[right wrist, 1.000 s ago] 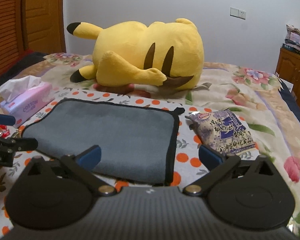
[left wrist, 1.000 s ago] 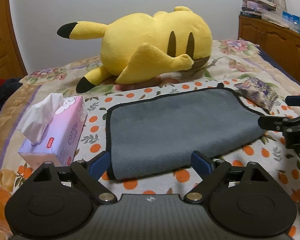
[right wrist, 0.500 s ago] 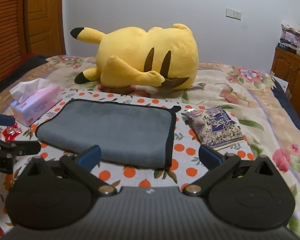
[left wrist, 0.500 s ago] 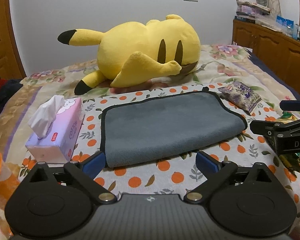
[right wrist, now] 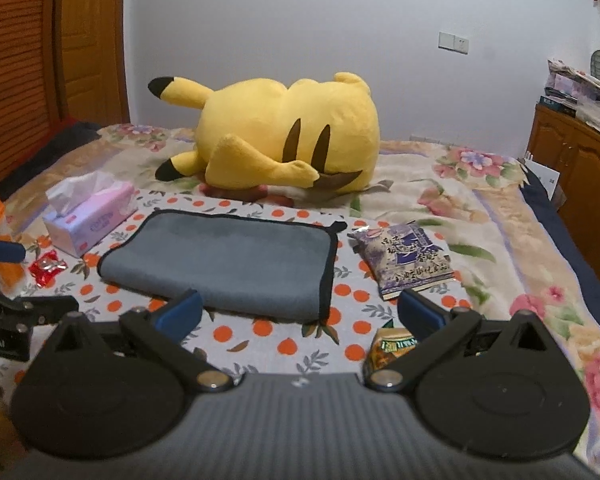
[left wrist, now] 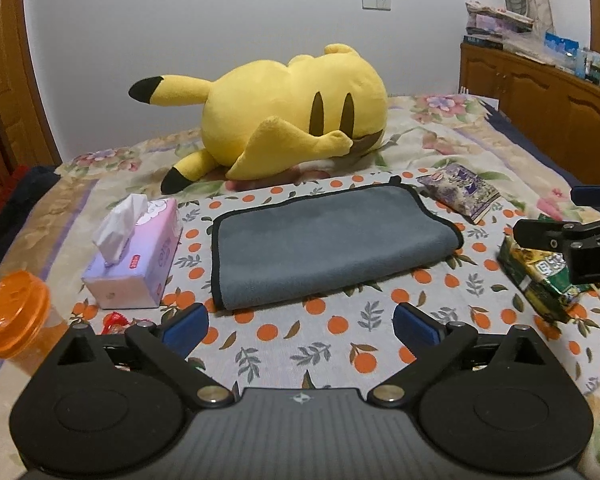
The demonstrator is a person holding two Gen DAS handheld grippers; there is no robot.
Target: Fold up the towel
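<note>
Both claws have drawn back from the grey towel (left wrist: 324, 244), which sat right under their fingers a second ago and now lies well ahead of them on the orange-dotted cloth (left wrist: 340, 344) spread over the bed. The towel lies flat as a doubled rectangle, its black-bound edges on the left and far sides in the left wrist view and a soft fold facing the right claw. The left claw (left wrist: 300, 322) is spread wide and holds nothing; the right claw (right wrist: 300, 310) likewise stands open and empty, just short of the towel's near edge.

That retreat reads as a release (the fold looks finished, or at least one stage of it). If another halving is wanted, a fresh approach to a bound edge would be needed.

Around the towel: a pink tissue box (left wrist: 138, 252) to its left, a purple snack packet (right wrist: 408, 256) to its right, a green packet (left wrist: 540, 276) nearer the right claw, a red candy wrapper (right wrist: 47, 267), an orange-lidded jar (left wrist: 14, 320), and the yellow Pikachu plush (left wrist: 284, 120) lying behind.
</note>
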